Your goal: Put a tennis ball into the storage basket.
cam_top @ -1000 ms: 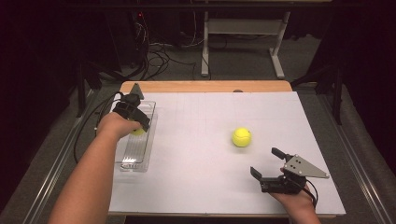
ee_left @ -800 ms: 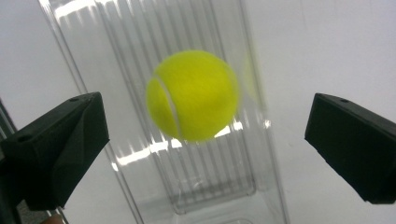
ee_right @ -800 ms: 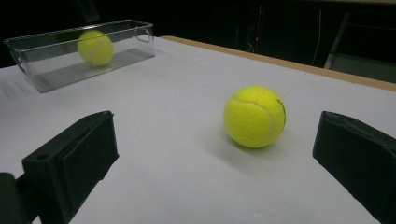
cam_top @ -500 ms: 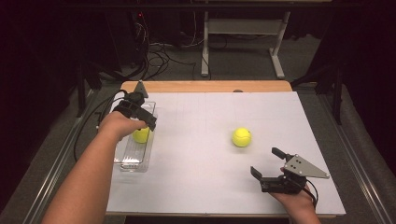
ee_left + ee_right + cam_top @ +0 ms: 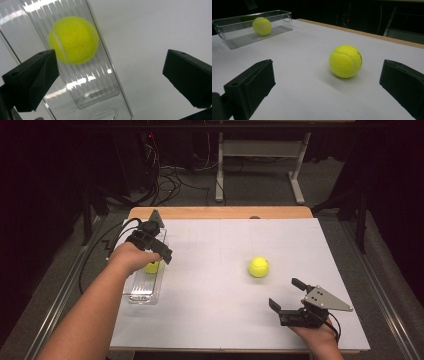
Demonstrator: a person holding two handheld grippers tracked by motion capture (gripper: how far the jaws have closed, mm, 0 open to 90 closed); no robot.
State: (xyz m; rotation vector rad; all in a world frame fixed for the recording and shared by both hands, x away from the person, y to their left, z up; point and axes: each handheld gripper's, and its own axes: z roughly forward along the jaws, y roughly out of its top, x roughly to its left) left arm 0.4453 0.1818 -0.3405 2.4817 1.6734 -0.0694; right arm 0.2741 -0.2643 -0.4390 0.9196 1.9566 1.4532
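One ball [image 5: 73,40] lay in the clear bin [image 5: 145,292], the left gripper [image 5: 152,245] above it with jaws apart and empty — apparently a drop just made. The other ball [image 5: 258,266] sat mid-table [image 5: 210,320]; the right gripper [image 5: 296,301], jaws wide, likely needed to reach forward and close on it. White surface, dark room, cables [image 5: 170,175] behind.

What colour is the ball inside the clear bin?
Yellow-green with a pale seam; the ball shows best in the left gripper view.
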